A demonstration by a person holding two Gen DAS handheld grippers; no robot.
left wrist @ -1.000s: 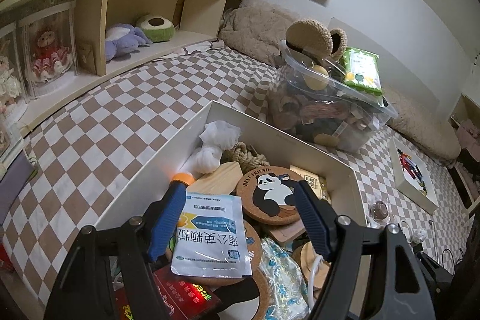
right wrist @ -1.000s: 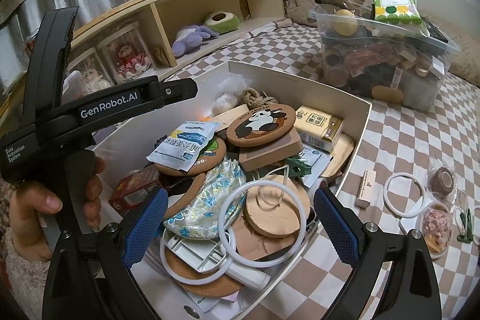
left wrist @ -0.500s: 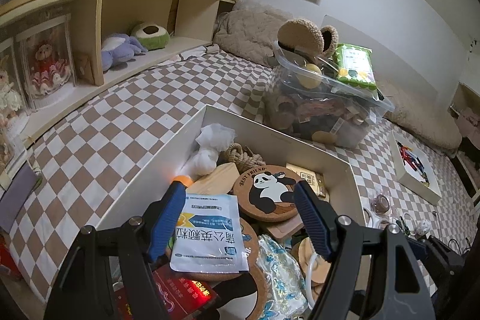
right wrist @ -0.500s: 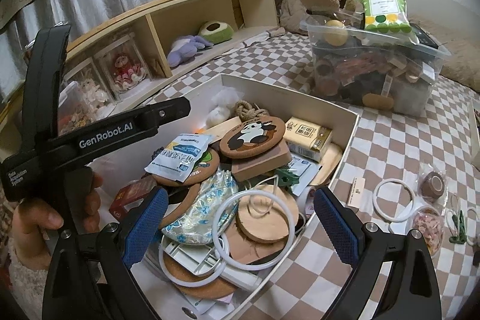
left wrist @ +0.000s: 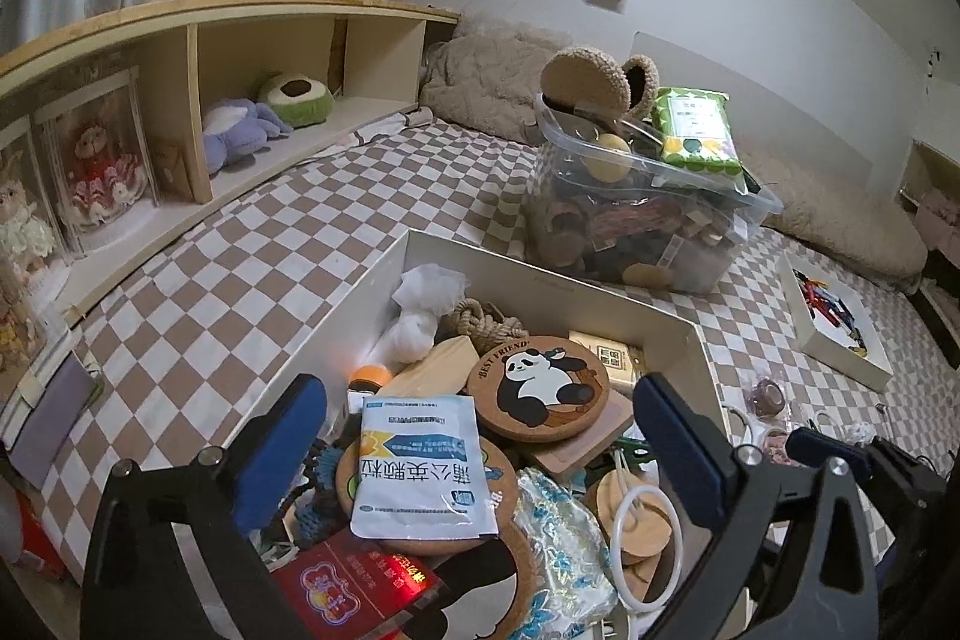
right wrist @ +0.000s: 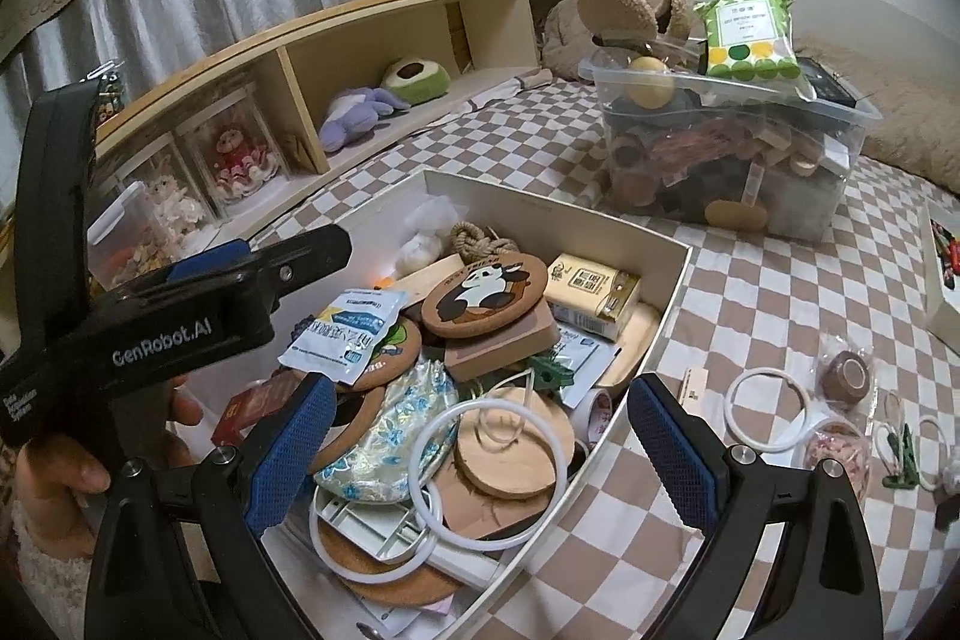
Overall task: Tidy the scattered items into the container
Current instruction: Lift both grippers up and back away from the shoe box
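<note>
Left tongs [left wrist: 480, 436] have just been opening, spread above the white sachet [left wrist: 420, 466], pads clear. Right tongs [right wrist: 480, 436] gape empty over the box [right wrist: 672, 304].

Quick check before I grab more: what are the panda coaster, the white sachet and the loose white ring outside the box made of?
Panda coaster: looks like cork, speckled matte brown with a printed face. White sachet: glossy plastic or foil-lined film, crimped edges. White ring: smooth, probably plastic or silicone; hard to tell which.
</note>
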